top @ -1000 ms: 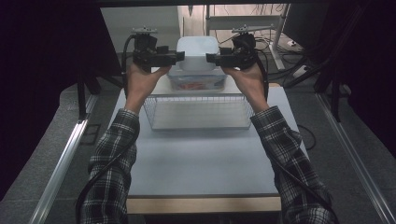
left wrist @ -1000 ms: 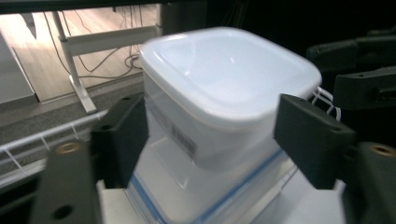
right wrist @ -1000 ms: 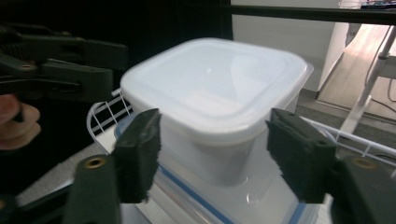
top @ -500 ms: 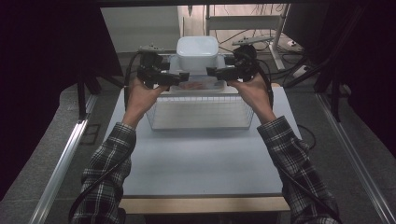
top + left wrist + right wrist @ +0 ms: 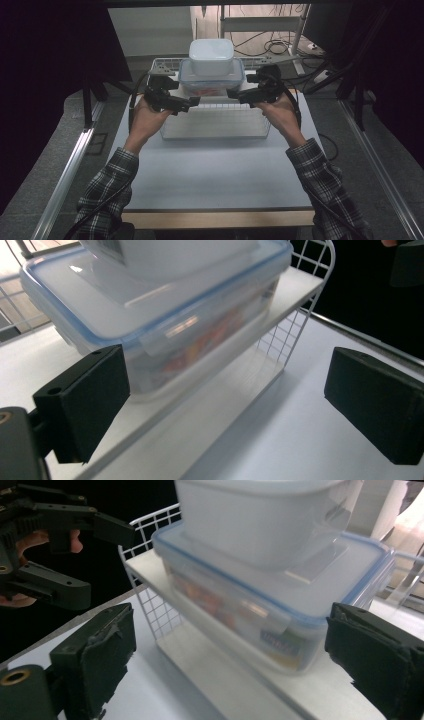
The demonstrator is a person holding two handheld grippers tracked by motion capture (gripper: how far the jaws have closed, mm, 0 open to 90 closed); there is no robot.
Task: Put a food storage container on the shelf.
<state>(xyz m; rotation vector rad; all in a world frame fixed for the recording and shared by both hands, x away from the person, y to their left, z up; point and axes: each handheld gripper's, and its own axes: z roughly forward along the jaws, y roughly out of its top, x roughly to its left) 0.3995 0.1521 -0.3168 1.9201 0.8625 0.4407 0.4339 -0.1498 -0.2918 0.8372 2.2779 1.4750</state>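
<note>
A clear food box with a blue-rimmed lid (image 5: 212, 84) sits on top of a white wire rack (image 5: 215, 122), and a white tub (image 5: 211, 56) is stacked on its lid. My left gripper (image 5: 192, 102) hangs open just in front of the box's left corner, with nothing between its jaws. My right gripper (image 5: 234, 95) is open at the right front corner, also holding nothing. The left gripper view puts the box (image 5: 190, 330) close ahead of the left gripper (image 5: 225, 405). The right gripper view has the box (image 5: 260, 600) and tub (image 5: 260, 520) ahead of the right gripper (image 5: 230, 665), with the left gripper (image 5: 111, 566) beyond.
The rack stands at the far half of a pale table (image 5: 215, 170), whose wooden front edge faces the person. Dark curtains flank both sides. Cables and a metal frame (image 5: 270, 22) lie behind the rack.
Both grippers have drawn back from the sides of the stacked containers toward the person and a little lower. The box and tub stay on the rack.
</note>
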